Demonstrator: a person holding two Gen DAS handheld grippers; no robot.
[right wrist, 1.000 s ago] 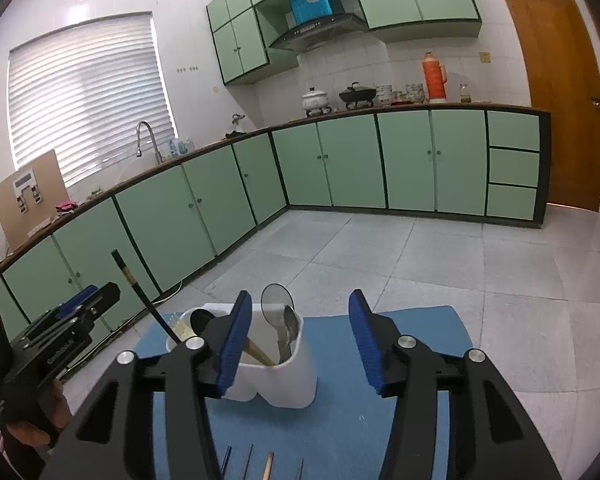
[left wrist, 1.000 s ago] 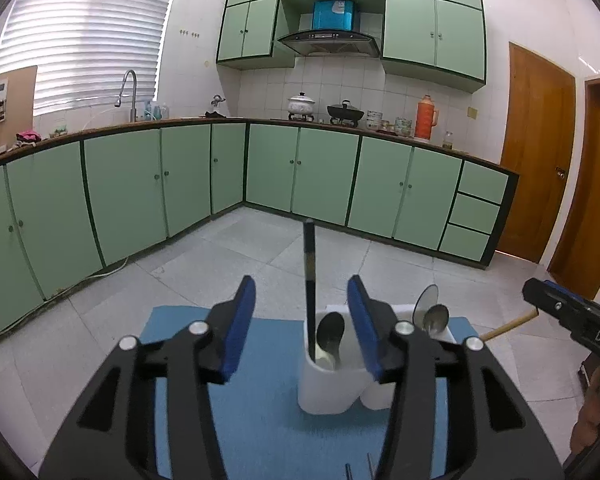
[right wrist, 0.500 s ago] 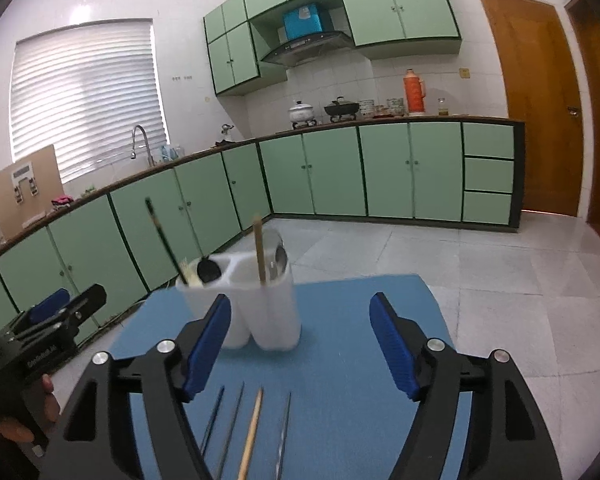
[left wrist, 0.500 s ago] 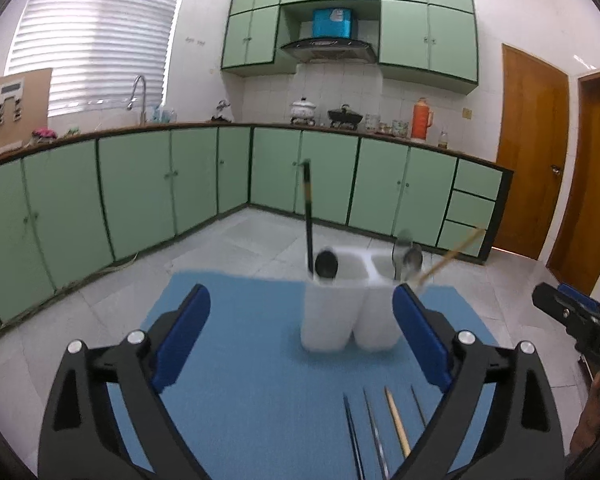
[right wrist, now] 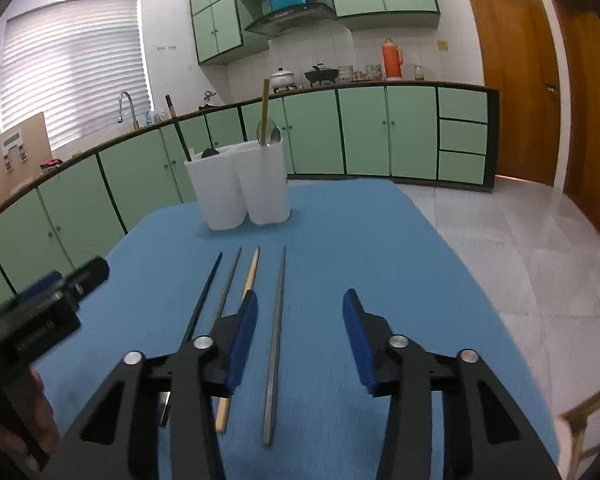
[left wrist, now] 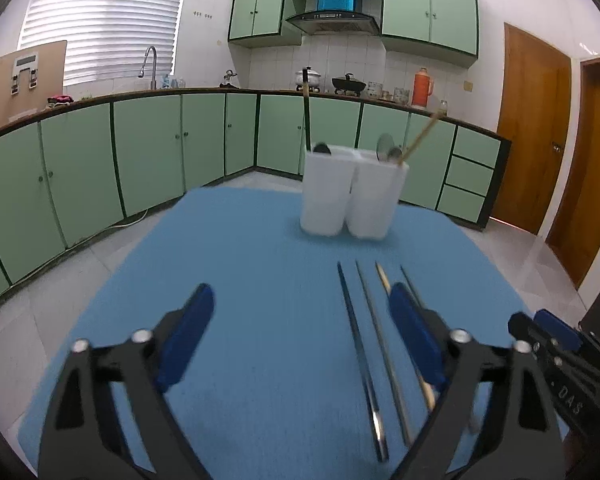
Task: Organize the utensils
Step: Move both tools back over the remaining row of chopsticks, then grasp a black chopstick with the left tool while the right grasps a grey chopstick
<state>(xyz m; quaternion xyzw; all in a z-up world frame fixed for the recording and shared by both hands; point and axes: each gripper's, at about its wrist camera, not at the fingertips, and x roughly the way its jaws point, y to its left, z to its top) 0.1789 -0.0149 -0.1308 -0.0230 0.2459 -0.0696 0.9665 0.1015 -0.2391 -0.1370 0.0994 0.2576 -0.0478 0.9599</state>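
Four chopsticks (right wrist: pixel 274 344) are lying parallel on the mat (right wrist: pixel 340 240), tips toward the holder (right wrist: pixel 240 184) — near ends hidden by fingers. Left gripper (left wrist: pixel 300 336) and right gripper (right wrist: pixel 298 340) have just been closing — both gaping, gripping nothing.

Blue mat (right wrist: pixel 340 240) — white holder (right wrist: pixel 240 188), mint-green cabinets (right wrist: pixel 412 132) trimmed dark — orange flask (right wrist: pixel 392 58).

both wrist cams sat low over the blue table mat (left wrist: pixel 260 280), facing the white two-cup plastic utensil holder (right wrist: pixel 240 188) and green kitchen cabinets (left wrist: pixel 148 148); both shared these.
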